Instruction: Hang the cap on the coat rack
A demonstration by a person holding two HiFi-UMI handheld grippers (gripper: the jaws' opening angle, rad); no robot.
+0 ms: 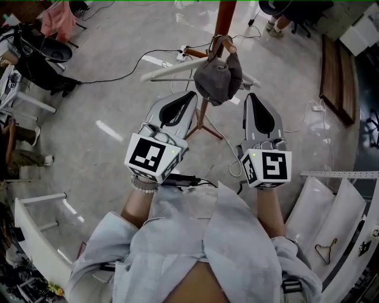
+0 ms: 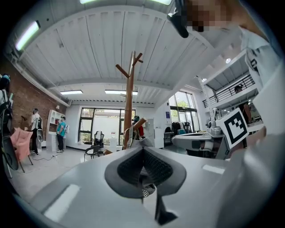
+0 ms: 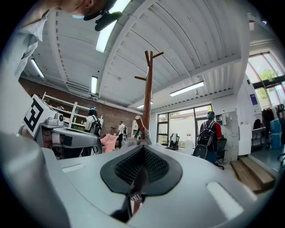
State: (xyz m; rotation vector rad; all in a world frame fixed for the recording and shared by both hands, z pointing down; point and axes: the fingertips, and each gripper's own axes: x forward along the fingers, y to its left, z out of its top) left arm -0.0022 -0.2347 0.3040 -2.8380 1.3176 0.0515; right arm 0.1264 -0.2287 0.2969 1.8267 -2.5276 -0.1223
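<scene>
The cap (image 1: 218, 77) hangs on a peg (image 1: 230, 46) of the rack (image 1: 224, 18), on the pole's near side. The left gripper (image 1: 193, 94) lies just left of the cap and the right gripper (image 1: 249, 96) just right of it. Both point toward the rack. The rack's legs (image 1: 204, 124) stand between the grippers. A cable (image 1: 109, 79) runs across the floor left of the rack. A hanger (image 1: 324, 251) lies far right.

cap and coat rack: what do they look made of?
Cap: dark grey cloth with a matte finish, possibly cotton. It sags and creases softly where it hangs.
Coat rack: probably stained wood, reddish-brown and smooth with a slight sheen. The colour and round turned shape suggest timber, but no grain shows, so this is not certain.
</scene>
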